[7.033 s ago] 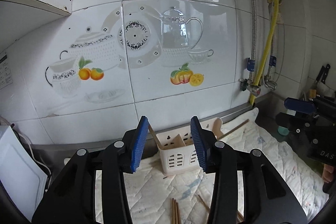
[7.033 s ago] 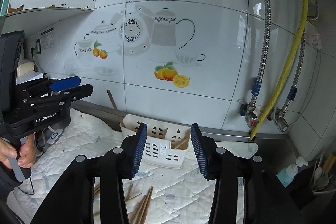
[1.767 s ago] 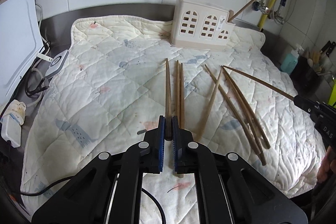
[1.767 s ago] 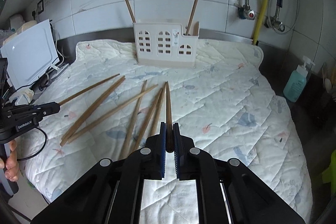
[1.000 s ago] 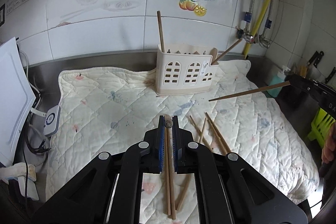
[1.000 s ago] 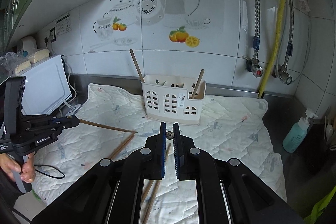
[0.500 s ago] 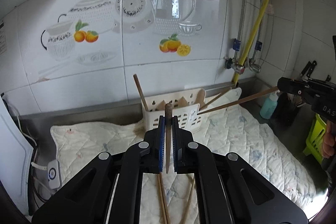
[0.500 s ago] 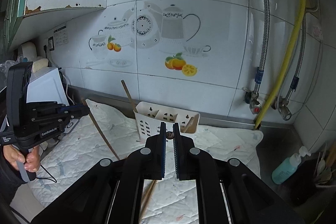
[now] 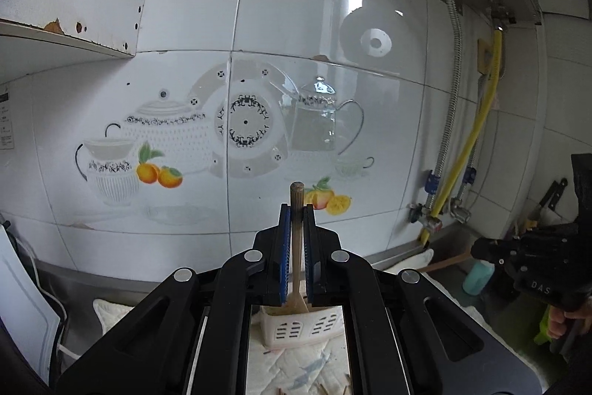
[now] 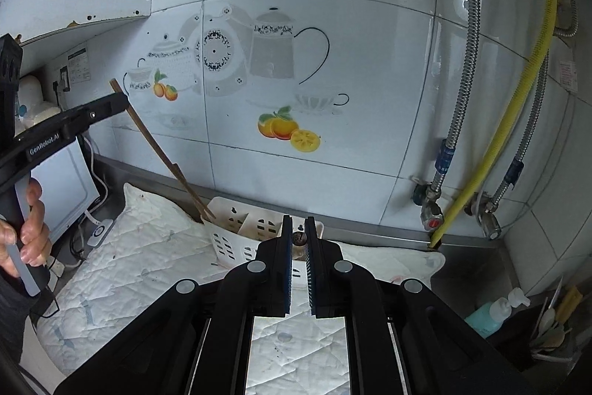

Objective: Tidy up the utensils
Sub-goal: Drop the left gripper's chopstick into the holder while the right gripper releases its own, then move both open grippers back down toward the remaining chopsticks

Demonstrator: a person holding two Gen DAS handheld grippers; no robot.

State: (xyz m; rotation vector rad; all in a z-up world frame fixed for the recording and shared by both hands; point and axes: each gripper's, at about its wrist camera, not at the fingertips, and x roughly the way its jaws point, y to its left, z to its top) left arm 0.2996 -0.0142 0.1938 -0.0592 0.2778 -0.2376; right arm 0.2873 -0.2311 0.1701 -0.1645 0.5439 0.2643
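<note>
right tongs (image 10: 299,239) clamping chopstick (image 10: 298,238), white caddy (image 10: 236,236) beyond

The chopstick (image 9: 296,239) in the left gripper (image 9: 296,254) is bare matt wood with a fine grain, its round tip darker; the one (image 10: 299,238) in the right gripper (image 10: 299,258) shows only a brown wooden end. Both grippers are matt black plastic with bright metal screw heads and ribbed blue pads (image 9: 284,247) — rubbery in look. The caddy (image 10: 236,239) is smooth cream plastic, slotted. Under it lies a quilted white cloth (image 10: 140,247), soft and stitched, stained in spots. The wall tiles (image 9: 325,6) are glossy glazed white — they carry reflections. One hose (image 10: 466,36) is corrugated shiny metal, another (image 10: 518,99) ribbed yellow plastic. The counter edge (image 10: 370,234) is brushed steel.
</note>
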